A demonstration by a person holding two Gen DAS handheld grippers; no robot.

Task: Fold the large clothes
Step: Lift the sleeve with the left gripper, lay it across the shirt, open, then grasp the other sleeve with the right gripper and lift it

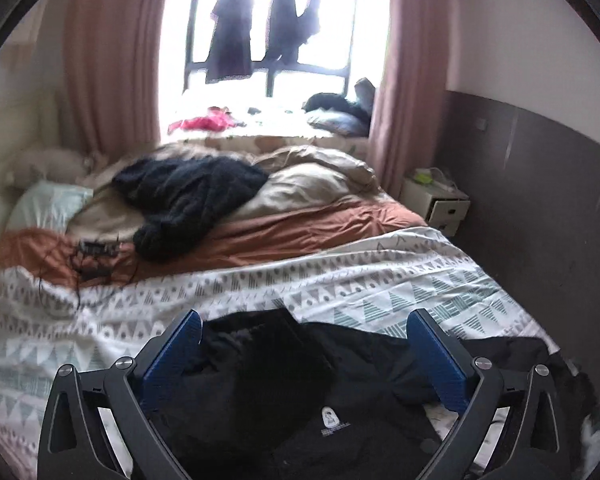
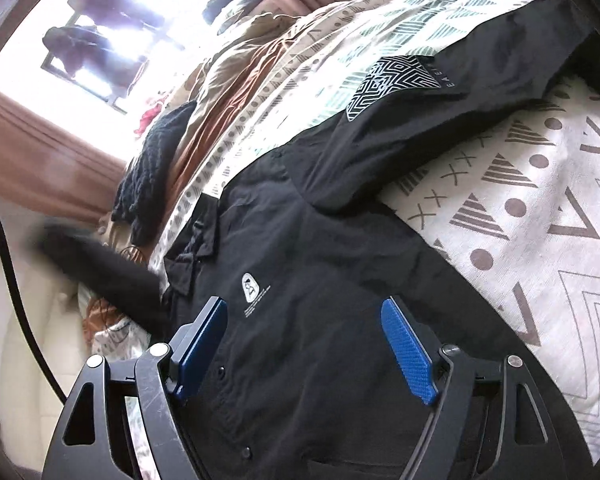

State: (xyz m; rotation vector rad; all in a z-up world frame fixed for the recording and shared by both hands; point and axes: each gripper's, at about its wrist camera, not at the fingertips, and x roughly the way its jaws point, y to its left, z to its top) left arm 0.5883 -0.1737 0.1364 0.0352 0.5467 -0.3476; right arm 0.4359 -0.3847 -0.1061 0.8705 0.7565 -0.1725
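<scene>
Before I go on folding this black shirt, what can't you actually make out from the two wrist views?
- Black shirt: its lower hem, cut off by the bottom edge in both wrist views.
- Its far sleeve: motion-blurred in the right wrist view, end unclear.
- Left hand-held gripper and right hand-held gripper: open over the shirt; whether the fingertips touch cloth is unclear.
- Chest logo text: too small to read.

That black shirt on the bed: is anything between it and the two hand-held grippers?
Nothing visible. The black shirt lies spread on the patterned bedcover, directly beneath the open left hand-held gripper and the open right hand-held gripper.
</scene>
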